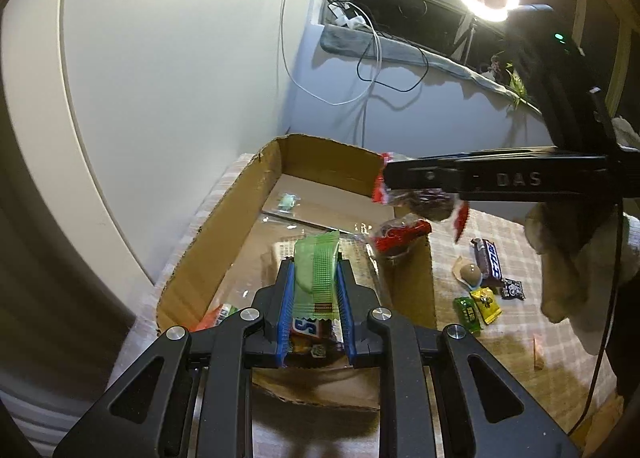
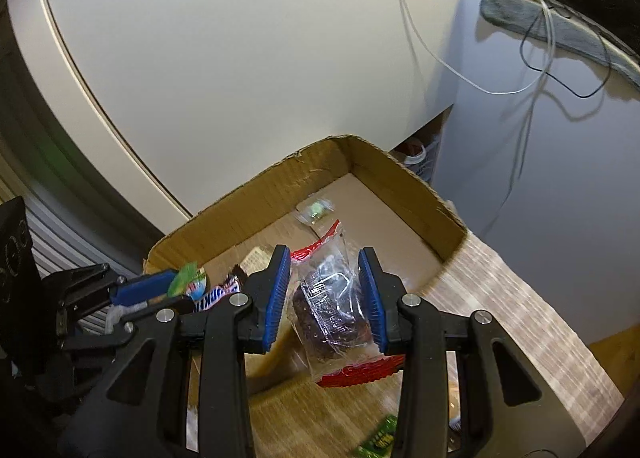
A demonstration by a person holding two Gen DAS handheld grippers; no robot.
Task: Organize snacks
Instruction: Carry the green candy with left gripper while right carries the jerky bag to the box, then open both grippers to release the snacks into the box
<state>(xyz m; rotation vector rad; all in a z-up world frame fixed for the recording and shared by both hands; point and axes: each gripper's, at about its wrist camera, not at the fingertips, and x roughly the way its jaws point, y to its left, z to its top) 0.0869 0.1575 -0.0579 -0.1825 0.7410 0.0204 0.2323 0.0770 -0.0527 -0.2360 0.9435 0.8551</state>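
An open cardboard box [image 1: 224, 234] stands on the checked tablecloth; it also shows in the right wrist view [image 2: 412, 182]. My left gripper [image 1: 316, 270] is shut on a green wrapped snack [image 1: 318, 274] and holds it above the box. My right gripper [image 2: 324, 262] is shut on a clear and red wrapped brown snack [image 2: 332, 310] over the box's near right edge. From the left wrist view the right gripper [image 1: 386, 182] comes in from the right with that snack [image 1: 428, 206]. A Snickers bar [image 1: 306, 326] and a red wrapped snack [image 1: 396, 238] lie in the box.
Loose snacks lie on the cloth right of the box: a Snickers bar [image 1: 490, 262], a round chocolate [image 1: 470, 272], green [image 1: 468, 314], yellow [image 1: 486, 304] and black [image 1: 513, 289] packets. A small pale candy [image 1: 289, 202] lies deep in the box. White wall behind; cables hang from the sill.
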